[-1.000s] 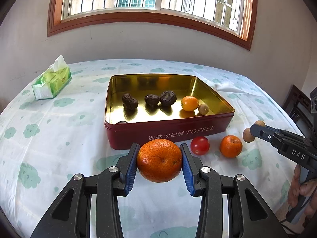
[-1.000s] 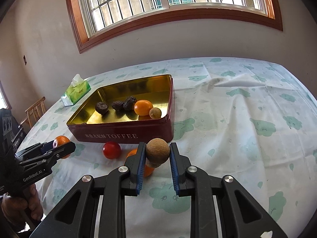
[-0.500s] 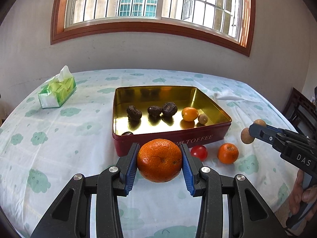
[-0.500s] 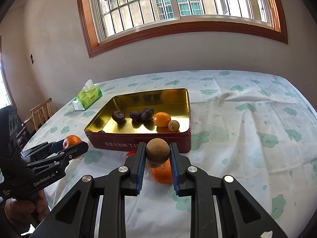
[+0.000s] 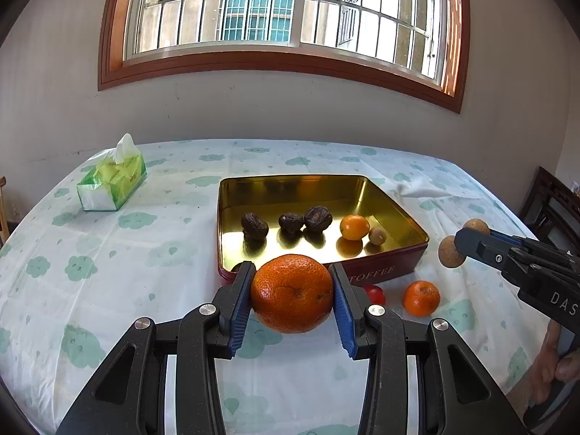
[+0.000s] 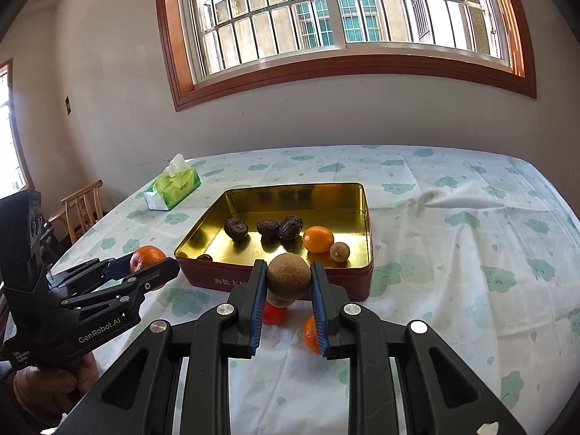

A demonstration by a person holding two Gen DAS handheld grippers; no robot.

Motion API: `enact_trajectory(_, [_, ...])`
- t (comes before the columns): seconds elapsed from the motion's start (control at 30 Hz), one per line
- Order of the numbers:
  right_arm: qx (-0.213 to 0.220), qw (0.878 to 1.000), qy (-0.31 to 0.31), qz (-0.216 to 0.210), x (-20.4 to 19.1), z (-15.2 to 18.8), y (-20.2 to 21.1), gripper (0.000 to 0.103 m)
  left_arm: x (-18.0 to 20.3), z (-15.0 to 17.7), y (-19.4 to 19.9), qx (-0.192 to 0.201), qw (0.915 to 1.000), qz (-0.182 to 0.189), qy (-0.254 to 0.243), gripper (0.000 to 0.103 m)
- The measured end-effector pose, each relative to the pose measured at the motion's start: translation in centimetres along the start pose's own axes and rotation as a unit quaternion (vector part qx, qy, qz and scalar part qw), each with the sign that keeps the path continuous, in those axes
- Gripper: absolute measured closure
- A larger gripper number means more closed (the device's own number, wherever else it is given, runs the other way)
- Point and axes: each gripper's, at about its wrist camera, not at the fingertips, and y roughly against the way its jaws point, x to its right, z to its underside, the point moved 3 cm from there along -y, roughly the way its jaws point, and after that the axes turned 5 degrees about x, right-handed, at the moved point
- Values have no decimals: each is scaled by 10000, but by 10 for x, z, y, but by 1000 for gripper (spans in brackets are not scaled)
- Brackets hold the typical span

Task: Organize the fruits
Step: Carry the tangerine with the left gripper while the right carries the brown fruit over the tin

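Note:
My left gripper (image 5: 292, 295) is shut on a large orange (image 5: 292, 293), held above the table in front of the red toffee tin (image 5: 377, 272). My right gripper (image 6: 286, 288) is shut on a brown round longan (image 6: 289, 278), with a second longan hanging under it, and holds it near the tin's (image 6: 290, 279) front right. The gold-lined tin holds three dark dates (image 5: 290, 222), a small orange (image 5: 354, 227) and a longan (image 5: 377, 235). A cherry tomato (image 5: 375, 293) and a small orange (image 5: 421, 298) lie on the cloth before the tin.
A green tissue box (image 5: 112, 183) stands at the back left of the cloth-covered table (image 5: 108, 272). A wooden chair (image 6: 81, 206) stands off the table's left side. A dark chair (image 5: 551, 210) is at the right edge.
Both grippers have risen and pulled back from the tin, each still holding its fruit. The tin and the fruits on the cloth have not moved.

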Motion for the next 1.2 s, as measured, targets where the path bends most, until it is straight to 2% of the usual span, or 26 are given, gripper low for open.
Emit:
enact_trajectory(0.53, [141,9998,60,-134,-10,-21,-12,82,2,-26,-11,174,9998,-84,-76,61])
enact_trajectory(1.2, [73,9997,-11,-219,-7,-24,-34,82,-5,-34,-37,86,9997,-209,-51,61])
